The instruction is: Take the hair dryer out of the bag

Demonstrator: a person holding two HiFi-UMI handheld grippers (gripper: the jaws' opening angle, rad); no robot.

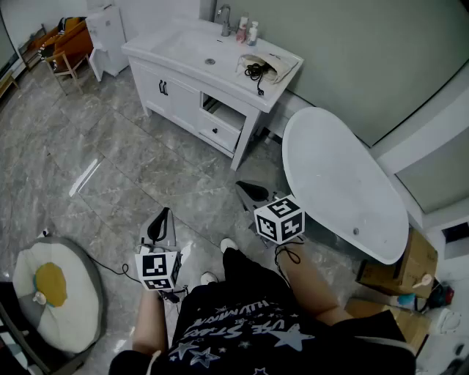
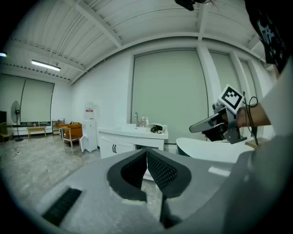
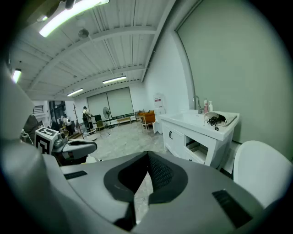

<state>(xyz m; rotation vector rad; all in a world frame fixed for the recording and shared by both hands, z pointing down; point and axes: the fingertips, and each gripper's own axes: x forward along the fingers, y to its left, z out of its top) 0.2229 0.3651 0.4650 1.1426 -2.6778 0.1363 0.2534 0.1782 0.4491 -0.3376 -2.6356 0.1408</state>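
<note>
A black hair dryer (image 1: 256,71) with its cord lies in a pale cloth bag (image 1: 272,67) on the right end of the white vanity top (image 1: 192,58), far across the floor from me. The bag also shows in the left gripper view (image 2: 157,128) and the right gripper view (image 3: 223,119). My left gripper (image 1: 163,217) is held in the air over the floor, shut and empty. The right gripper (image 1: 246,189), also in the air, is shut and empty too. Both point toward the vanity. Each gripper's pads meet in its own view (image 2: 146,154) (image 3: 147,158).
A white bathtub (image 1: 341,183) stands to the right of the vanity. Bottles (image 1: 248,31) and a faucet (image 1: 223,16) sit at the sink's back. A round cushion (image 1: 51,293) lies at the lower left, cardboard boxes (image 1: 399,267) at the lower right, an orange chair (image 1: 69,45) at the far left.
</note>
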